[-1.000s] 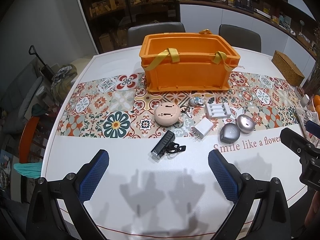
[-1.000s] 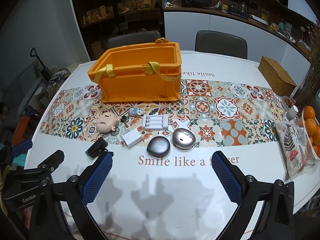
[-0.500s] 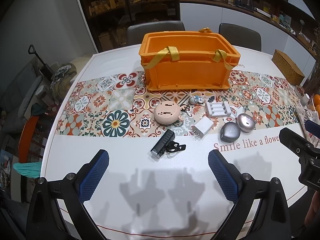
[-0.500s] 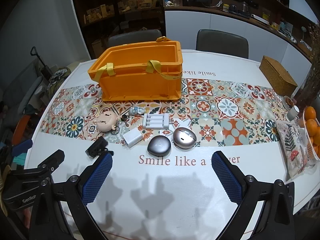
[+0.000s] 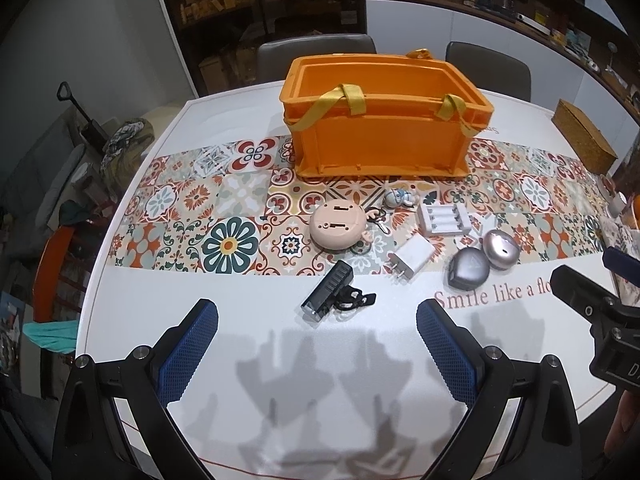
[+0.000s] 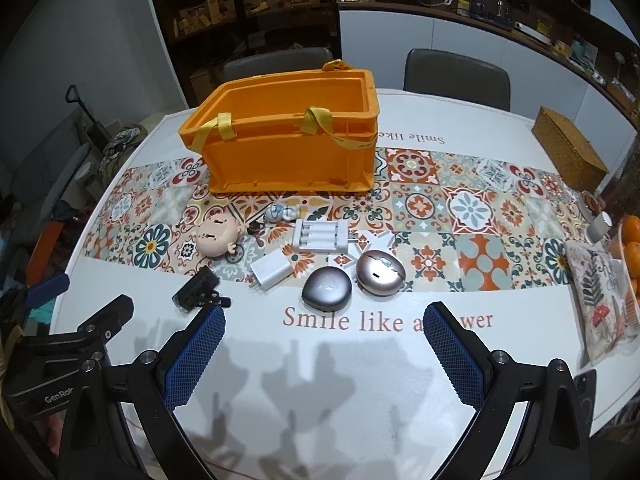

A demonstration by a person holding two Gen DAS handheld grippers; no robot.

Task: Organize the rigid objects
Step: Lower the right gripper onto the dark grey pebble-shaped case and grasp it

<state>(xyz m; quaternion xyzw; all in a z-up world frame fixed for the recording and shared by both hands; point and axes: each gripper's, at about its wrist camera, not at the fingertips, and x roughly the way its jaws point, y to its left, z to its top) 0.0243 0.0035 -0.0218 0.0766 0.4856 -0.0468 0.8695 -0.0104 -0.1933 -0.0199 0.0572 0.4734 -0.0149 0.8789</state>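
An empty orange crate [image 5: 384, 128] [image 6: 288, 144] with yellow straps stands on the patterned runner. In front of it lie a pink round figure [image 5: 338, 226] [image 6: 216, 238], a small blue-white figurine [image 5: 396, 197], a white battery charger [image 5: 444, 220] [image 6: 322, 236], a white plug adapter [image 5: 412, 260] [image 6: 272, 270], a grey oval case [image 5: 470, 268] [image 6: 326, 290], a rose oval case [image 5: 500, 243] [image 6: 380, 272] and a black bike light [image 5: 330, 292] [image 6: 198, 290]. My left gripper [image 5: 318, 354] and right gripper [image 6: 324, 354] are open, empty, above the near white table.
A wicker box [image 6: 568, 148] sits at the far right. Oranges [image 6: 632, 240], a patterned cloth [image 6: 600, 300] and a small cup [image 6: 600, 224] crowd the right edge. Chairs [image 6: 456, 74] stand behind the table. The other gripper's black body [image 6: 60, 356] shows at lower left.
Both grippers have crept slightly forward and lower toward the objects. Nothing on the table has moved and both stay open.
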